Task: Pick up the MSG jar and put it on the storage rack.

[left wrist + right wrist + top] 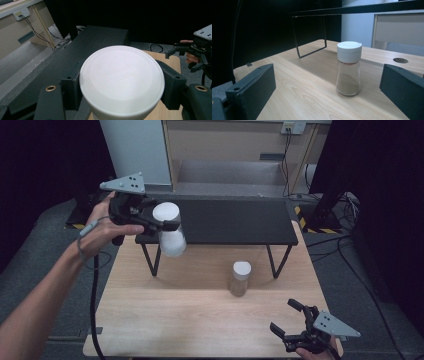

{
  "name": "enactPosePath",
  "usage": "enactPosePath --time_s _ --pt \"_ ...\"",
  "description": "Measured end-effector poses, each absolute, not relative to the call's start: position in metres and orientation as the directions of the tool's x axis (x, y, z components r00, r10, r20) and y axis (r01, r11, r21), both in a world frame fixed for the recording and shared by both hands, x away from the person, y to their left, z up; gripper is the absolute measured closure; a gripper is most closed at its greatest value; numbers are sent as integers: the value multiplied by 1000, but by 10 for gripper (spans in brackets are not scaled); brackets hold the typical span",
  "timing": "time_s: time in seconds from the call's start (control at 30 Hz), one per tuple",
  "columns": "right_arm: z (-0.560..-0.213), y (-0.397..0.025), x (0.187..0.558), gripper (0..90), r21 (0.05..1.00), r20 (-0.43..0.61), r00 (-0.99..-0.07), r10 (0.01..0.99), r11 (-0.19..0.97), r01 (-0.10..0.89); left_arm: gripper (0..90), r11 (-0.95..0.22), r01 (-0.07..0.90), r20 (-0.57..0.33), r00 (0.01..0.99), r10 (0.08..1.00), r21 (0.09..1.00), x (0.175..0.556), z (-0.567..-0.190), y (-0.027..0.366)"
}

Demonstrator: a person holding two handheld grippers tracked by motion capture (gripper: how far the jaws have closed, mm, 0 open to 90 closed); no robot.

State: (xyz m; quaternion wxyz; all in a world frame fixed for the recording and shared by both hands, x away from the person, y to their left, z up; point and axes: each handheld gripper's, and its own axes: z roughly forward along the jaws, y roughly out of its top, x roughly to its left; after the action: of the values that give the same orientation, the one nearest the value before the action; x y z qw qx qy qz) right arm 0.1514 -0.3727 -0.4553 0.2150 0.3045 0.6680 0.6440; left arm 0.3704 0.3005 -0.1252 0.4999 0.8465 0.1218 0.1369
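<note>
White plastic bottle with flat round white lid (122, 80): faint embossed lettering on lid, body widening below cap, opaque. Held in air at front left corner of black raised shelf (235, 222), above light wooden surface (200, 315). Left claw (159, 224) clamped on it, jaws pressing both sides under lid. Small clear glass shaker with white cap, brown powder inside (348, 68), upright on surface near shelf's right leg. Right claw (329, 85) open, empty, low at surface's near right corner, facing shaker.

Matt white plastic bottle (122, 82), clear glass jar (348, 68), pale wood-grain table (200, 315)
</note>
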Motion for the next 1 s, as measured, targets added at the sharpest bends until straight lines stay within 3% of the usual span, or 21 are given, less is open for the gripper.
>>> enactPosePath --time_s 0.5,1.0 --pt "-455 -373 151 8 991 106 -716 690 -15 132 316 -476 84 107 926 361 876 419 -122 286" --pt "-455 -373 149 8 991 111 -709 696 -19 135 315 -455 152 133 834 535 877 444 -140 275"
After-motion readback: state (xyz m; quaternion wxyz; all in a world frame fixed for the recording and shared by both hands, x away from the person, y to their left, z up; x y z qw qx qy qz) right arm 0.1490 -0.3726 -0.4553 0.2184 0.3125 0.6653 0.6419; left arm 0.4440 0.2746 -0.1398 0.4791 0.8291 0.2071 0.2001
